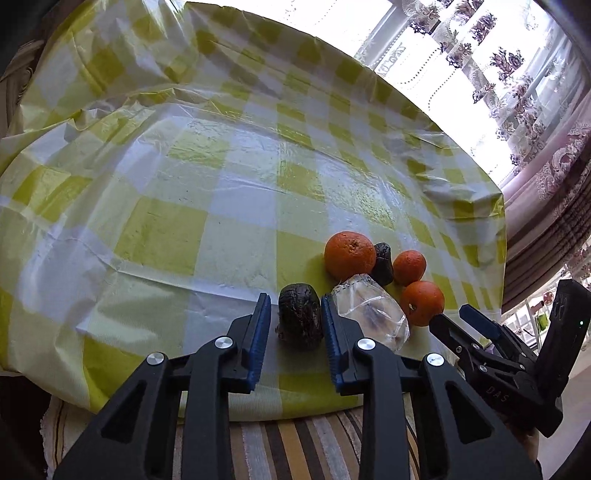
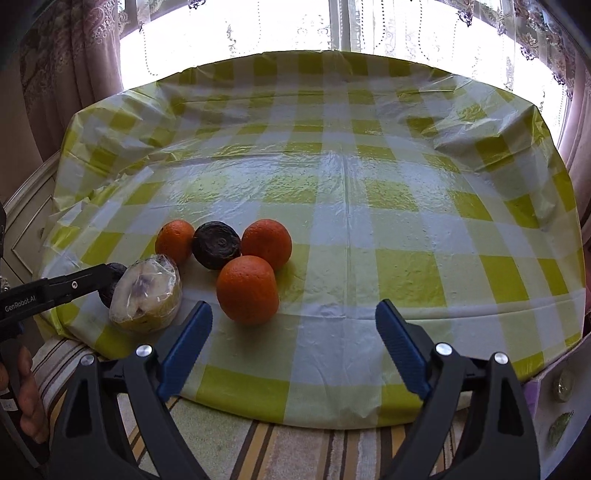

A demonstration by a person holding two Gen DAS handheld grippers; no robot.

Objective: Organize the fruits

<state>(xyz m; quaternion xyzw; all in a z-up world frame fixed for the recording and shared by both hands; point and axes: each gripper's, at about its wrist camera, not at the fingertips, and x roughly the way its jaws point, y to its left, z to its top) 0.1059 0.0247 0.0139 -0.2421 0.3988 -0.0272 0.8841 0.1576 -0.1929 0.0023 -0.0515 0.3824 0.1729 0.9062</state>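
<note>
Left gripper at the near edge of the bench, jaws drawn narrow around a dark wrinkled fruit. The right pad looks to be on it; a sliver of gap shows at the left pad, so full contact on both sides cannot be confirmed.

Just right of it, touching, lies a plastic-wrapped fruit piece. Beyond: a large orange, a second dark fruit, and two smaller oranges, one behind and one in front. All huddle close to the near edge, left of the bench's middle as seen from the right wrist.

Right gripper hovers with jaws wide and empty, the nearest orange just ahead of its left finger.

Step in hand, as I judge it: taking up the dark fruit. To do it well, settle both pads squarely on its sides before lifting, and lift straight so the wrapped piece is not dragged along. Soft skin likely; a light squeeze.

Surface: glossy yellow-and-white checked plastic cloth, creased, slippery-looking; round fruit may roll. Striped fabric below the near edge. Lace curtains and a bright window behind the far edge.
</note>
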